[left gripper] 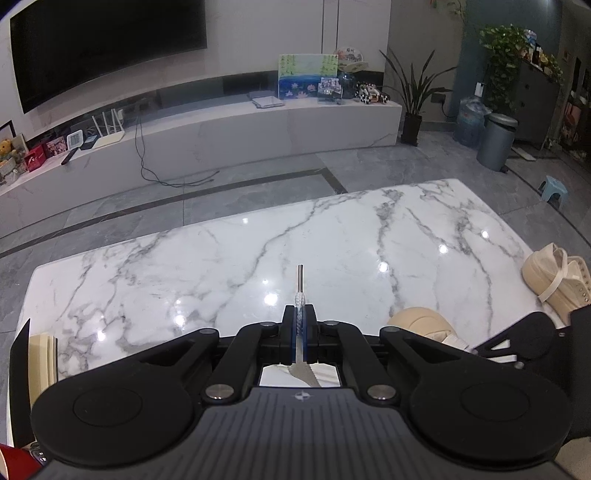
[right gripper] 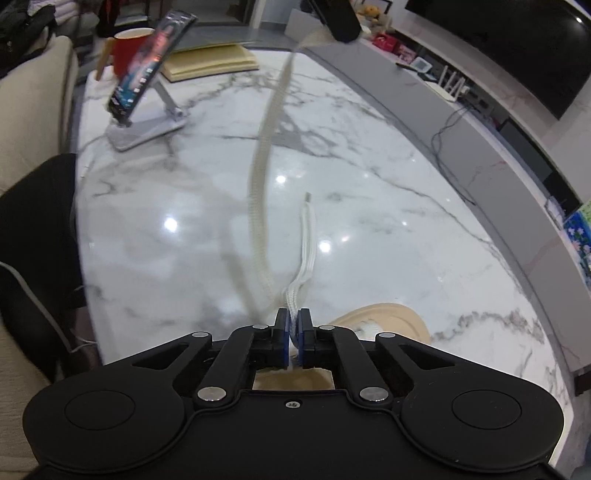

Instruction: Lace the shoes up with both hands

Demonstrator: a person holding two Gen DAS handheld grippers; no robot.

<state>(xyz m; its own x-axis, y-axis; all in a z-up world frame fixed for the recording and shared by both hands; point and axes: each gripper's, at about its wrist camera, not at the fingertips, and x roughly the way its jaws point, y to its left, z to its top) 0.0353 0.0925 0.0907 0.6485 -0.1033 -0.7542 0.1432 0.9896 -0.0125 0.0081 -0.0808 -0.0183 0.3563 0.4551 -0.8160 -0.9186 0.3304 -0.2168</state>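
- My left gripper (left gripper: 299,314) has its jaws pressed together on one end of the shoelace (left gripper: 299,295), whose metal aglet (left gripper: 300,277) sticks straight out ahead of the blue pads (left gripper: 295,334).
- Below that gripper lies the white marble table (left gripper: 221,258).
- To its right and a little ahead, a cream canvas shoe (left gripper: 554,280) lies tipped on its side at the table's edge, a flat lace strap across it.
- Closer in, just right of the left gripper's linkage, the rounded cream toe (left gripper: 421,321) of a second shoe pokes out (the rest is hidden behind the black arms).
- My right gripper (right gripper: 294,325) is likewise clamped on the lace: the other lace end (right gripper: 308,236) runs forward from the pads and ends in an aglet (right gripper: 307,197) above the marble table (right gripper: 369,166).
- A long run of the same cream lace (right gripper: 264,147) rises from just left of the right gripper's tips, far ahead and up to the left gripper's dark body (right gripper: 341,18) (blurred, so I cannot tell its texture).
- Just right of and below the right gripper's tips sits the tan sole (right gripper: 391,317) of a shoe.
- Far ahead on the left stand a phone on a metal stand (right gripper: 147,74), a red mug (right gripper: 127,51) and a cream notebook (right gripper: 210,61).
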